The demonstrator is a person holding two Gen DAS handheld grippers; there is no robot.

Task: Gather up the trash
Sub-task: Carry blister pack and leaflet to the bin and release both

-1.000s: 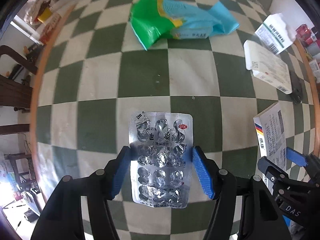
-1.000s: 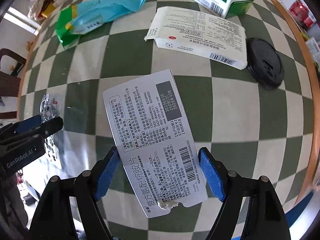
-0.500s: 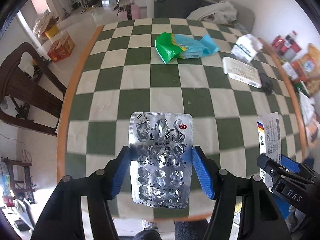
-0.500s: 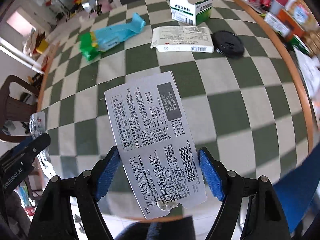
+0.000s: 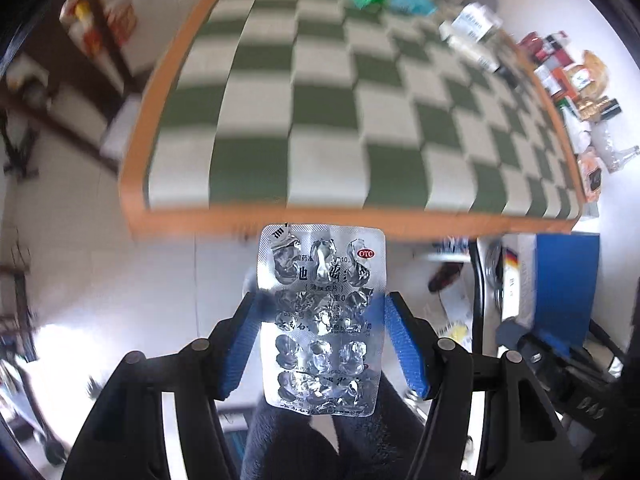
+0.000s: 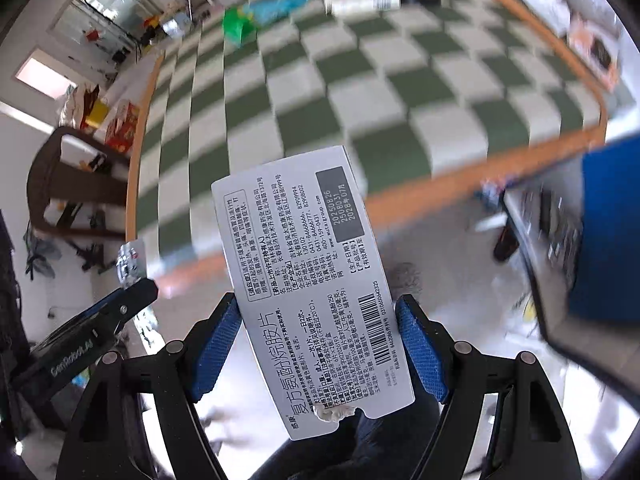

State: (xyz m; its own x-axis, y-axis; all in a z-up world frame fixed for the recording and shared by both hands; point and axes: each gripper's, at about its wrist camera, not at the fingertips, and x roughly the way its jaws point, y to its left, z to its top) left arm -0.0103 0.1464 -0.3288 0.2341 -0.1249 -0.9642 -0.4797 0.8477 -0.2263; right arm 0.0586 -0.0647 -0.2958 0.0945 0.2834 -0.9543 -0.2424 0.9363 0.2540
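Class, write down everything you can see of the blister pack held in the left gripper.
The blister pack is a silvery foil sheet with rounded corners, printed with dark characters and a red OTC oval near its top right. Its three columns of pockets look crumpled and burst, apparently empty. It stands upright, lengthwise along the left gripper, whose blue pads press on its two long edges. It hangs over the floor, off the checkered table.

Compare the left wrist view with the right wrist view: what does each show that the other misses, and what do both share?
Only the left wrist view shows the face of the used blister pack, gripped between the left tongs.

Only the right wrist view shows the printed back of the flattened medicine box, gripped between the right tongs, plus a dark chair beside the table.

Both show the green-checked table, the green and blue wrapper at its far end, and a blue bin on the floor.
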